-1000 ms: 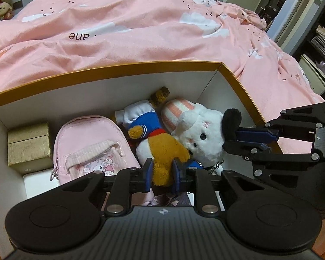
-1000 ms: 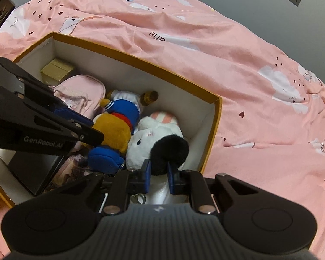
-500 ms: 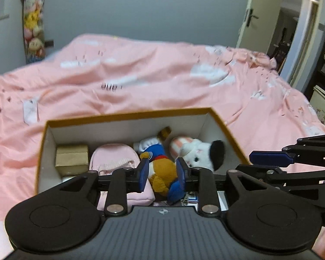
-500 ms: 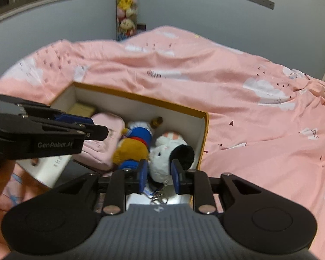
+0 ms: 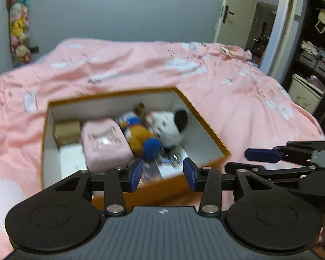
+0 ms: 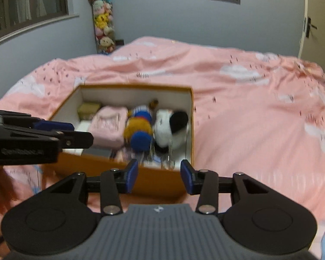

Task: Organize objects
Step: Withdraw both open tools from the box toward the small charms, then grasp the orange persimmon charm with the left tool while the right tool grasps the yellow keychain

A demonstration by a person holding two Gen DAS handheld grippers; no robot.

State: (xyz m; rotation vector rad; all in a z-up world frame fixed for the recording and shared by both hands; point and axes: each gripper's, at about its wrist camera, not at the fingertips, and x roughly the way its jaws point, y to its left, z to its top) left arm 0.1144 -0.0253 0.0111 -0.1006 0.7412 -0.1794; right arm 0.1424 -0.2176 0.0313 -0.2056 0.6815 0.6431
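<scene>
An orange box [image 5: 205,127] with white inner walls sits on the bed. Inside lie a gold carton [image 5: 67,129], a pink mini backpack [image 5: 106,143], an orange-and-blue duck plush [image 5: 140,138] and a white plush with a black ear [image 5: 169,127]. My left gripper [image 5: 163,174] hangs above the box's near wall, its jaws opening with nothing between them. My right gripper [image 6: 159,177] is held just short of the box [image 6: 130,86], jaws likewise opening and empty. The same backpack [image 6: 109,125], duck [image 6: 138,130] and white plush [image 6: 166,127] show there, blurred.
A pink duvet [image 5: 227,91] with white clouds covers the bed all around the box. A column of hanging plush toys [image 6: 103,26] is on the far wall. A door [image 5: 227,10] and dark shelves [image 5: 314,54] stand to the right, a window [image 6: 28,6] to the left.
Both grippers have pulled back and upward from inside the box, so it now looks smaller and farther. Their jaws have gone from nearly shut to parted. The toys stay in the box.
</scene>
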